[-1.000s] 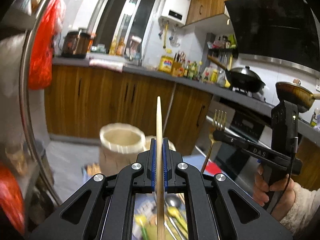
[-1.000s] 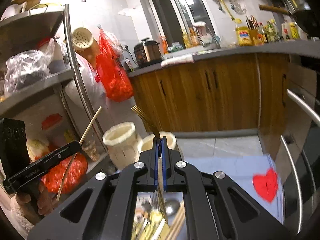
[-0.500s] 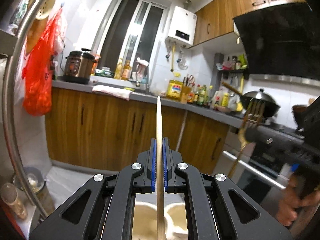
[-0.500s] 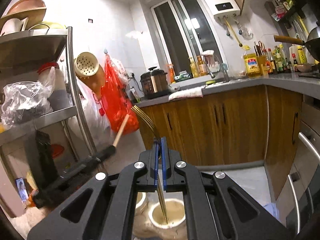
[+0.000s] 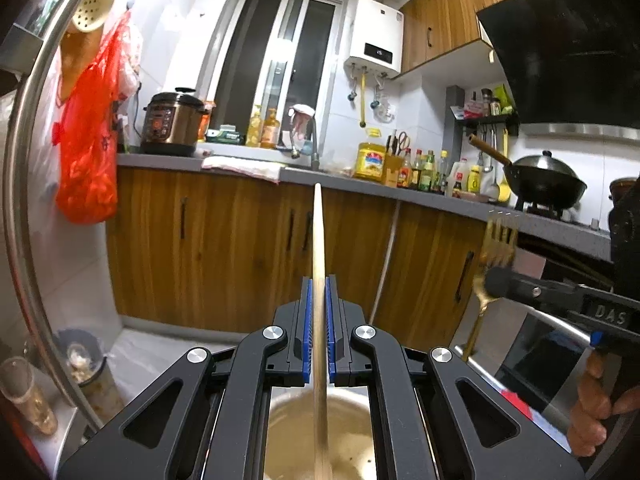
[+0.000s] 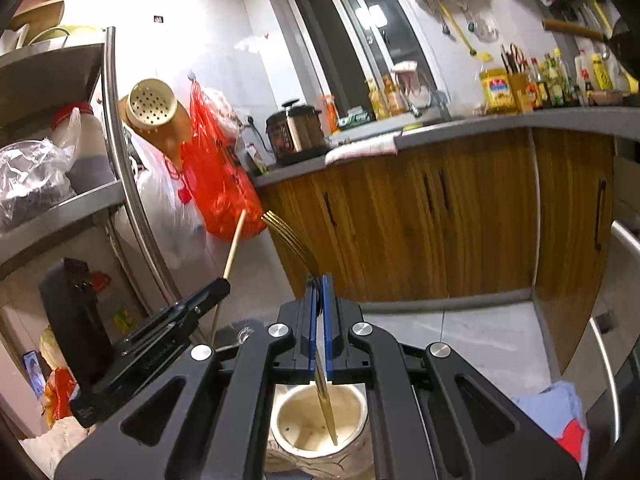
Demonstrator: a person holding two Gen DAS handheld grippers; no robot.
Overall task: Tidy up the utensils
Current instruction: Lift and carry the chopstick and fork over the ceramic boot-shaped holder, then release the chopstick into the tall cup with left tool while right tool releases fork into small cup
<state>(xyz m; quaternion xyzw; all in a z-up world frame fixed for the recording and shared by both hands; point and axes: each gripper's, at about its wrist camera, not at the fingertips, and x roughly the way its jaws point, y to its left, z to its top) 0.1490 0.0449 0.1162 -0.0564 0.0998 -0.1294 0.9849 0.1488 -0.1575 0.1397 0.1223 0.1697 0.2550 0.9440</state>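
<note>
Chopstick (image 5: 319, 240), pale wood, upright, pinched between the blue pads of the left gripper (image 5: 319, 312); its lower end hangs over the mouth of a cream holder (image 5: 316, 440) directly beneath. Fork (image 6: 296, 244), gold, tines up and tilted left, clamped in the right gripper (image 6: 319, 312); its handle tip points down into a cream ceramic cup (image 6: 320, 428), contact with the bottom not discernible. Backdrop: wooden cabinets (image 5: 240, 248), grey countertop (image 5: 160, 160), red bag (image 5: 88, 152), pressure cooker (image 5: 172, 124).
</note>
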